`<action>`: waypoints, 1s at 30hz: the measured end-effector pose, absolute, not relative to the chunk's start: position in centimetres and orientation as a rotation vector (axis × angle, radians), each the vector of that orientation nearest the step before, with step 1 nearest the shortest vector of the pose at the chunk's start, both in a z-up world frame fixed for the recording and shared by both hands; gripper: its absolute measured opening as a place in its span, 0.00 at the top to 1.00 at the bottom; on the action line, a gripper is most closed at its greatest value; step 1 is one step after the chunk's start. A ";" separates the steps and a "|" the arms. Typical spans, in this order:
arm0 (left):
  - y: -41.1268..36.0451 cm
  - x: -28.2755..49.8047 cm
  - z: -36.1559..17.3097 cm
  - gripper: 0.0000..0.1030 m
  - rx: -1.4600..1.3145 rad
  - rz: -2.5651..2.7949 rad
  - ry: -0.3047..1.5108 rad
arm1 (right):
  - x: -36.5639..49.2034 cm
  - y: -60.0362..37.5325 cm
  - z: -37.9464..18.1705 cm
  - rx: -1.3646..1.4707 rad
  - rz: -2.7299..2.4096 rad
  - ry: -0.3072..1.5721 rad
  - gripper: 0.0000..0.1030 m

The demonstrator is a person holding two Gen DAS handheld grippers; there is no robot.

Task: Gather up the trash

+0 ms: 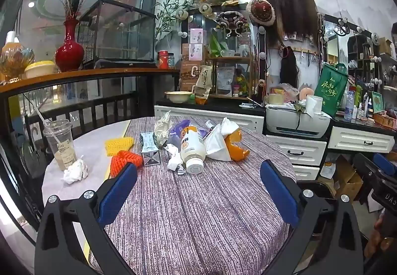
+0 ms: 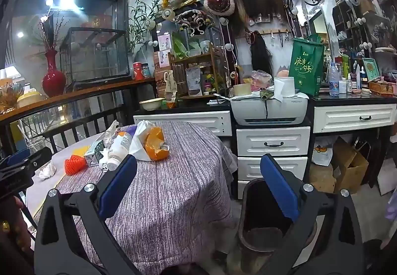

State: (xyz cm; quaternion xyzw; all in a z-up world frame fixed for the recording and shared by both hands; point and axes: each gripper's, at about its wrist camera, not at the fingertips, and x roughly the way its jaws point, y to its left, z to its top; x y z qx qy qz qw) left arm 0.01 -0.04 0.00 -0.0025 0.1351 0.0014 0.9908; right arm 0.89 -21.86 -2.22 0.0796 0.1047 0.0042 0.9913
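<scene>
1. The left gripper fills the bottom of the left wrist view, its blue-padded jaws spread wide with nothing between them but the striped tablecloth.
2. The right gripper sits likewise at the bottom of the right wrist view, jaws wide apart and empty; its right pad overlaps a dark trash bin standing on the floor beside the table.
3. The trash lies in the middle of the left wrist view, beyond the open jaws: a white bottle on its side, a small carton, an orange foam net, a yellow foam net, a crumpled tissue and an orange peel against a white bag.
4. At centre left stands a plastic cup with a straw.
5. Behind, white drawers and a printer line the wall.
</scene>
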 end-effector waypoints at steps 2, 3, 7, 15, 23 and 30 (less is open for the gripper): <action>0.0 -0.1 0.1 0.05 -0.009 0.004 0.265 | 0.9 -22.0 -2.1 0.158 0.006 0.206 0.05; -0.1 0.1 0.0 0.05 -0.006 0.007 0.282 | 0.9 -22.1 -2.1 0.158 0.004 0.204 0.05; -0.1 0.0 0.0 0.05 -0.008 0.002 0.275 | 1.3 -21.4 -2.6 0.147 -0.001 0.200 0.05; 0.1 0.0 -0.3 0.05 -0.010 -0.003 0.272 | 1.0 -21.7 -2.4 0.127 0.014 0.203 0.05; 0.3 -0.1 -0.7 0.05 -0.008 -0.003 0.274 | 1.0 -21.6 -2.5 0.124 0.015 0.204 0.05; 0.2 0.1 -0.8 0.05 -0.006 -0.002 0.277 | 1.1 -21.7 -2.5 0.123 0.015 0.207 0.05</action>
